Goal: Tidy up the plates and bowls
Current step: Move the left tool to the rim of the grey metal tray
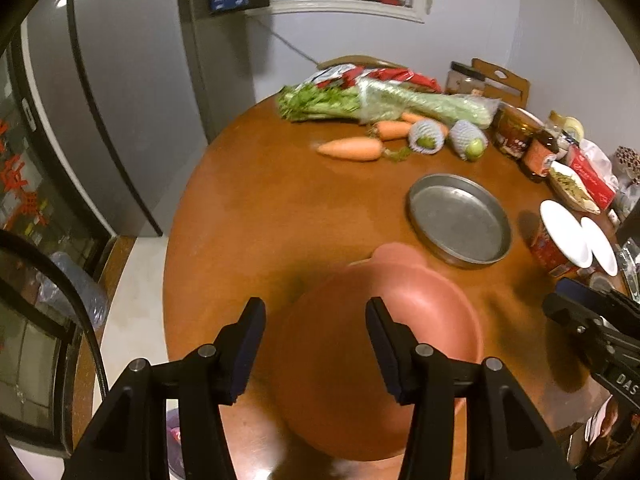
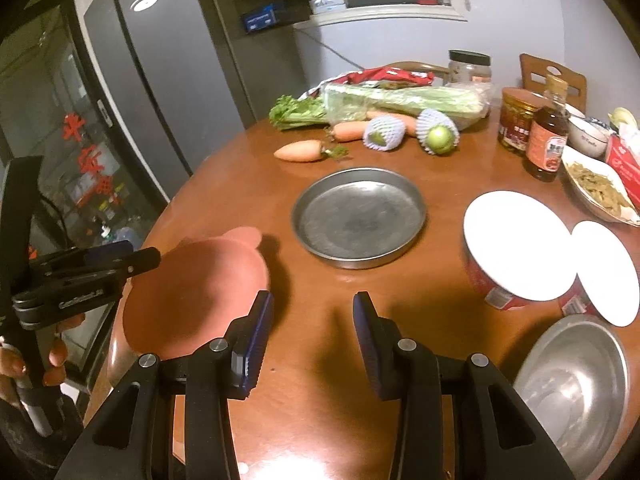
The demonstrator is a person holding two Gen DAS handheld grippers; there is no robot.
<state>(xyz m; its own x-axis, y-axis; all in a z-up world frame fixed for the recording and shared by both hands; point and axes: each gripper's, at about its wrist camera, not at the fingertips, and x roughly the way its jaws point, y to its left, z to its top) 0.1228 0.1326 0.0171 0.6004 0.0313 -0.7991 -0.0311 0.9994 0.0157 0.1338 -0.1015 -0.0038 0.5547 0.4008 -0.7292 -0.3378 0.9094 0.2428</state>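
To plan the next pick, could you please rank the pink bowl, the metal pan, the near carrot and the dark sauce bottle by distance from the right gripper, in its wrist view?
1. pink bowl, beside the right gripper, left.
2. metal pan, ahead.
3. near carrot, beyond the pan.
4. dark sauce bottle, far right; close to the carrot's rank.

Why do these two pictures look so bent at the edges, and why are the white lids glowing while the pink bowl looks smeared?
Left wrist view: fisheye lens curves the fridge and blackens the corners; the pink bowl is motion-blurred. Right wrist view: white lids are overexposed to blank white; glare glints on the table near the bottom edge.
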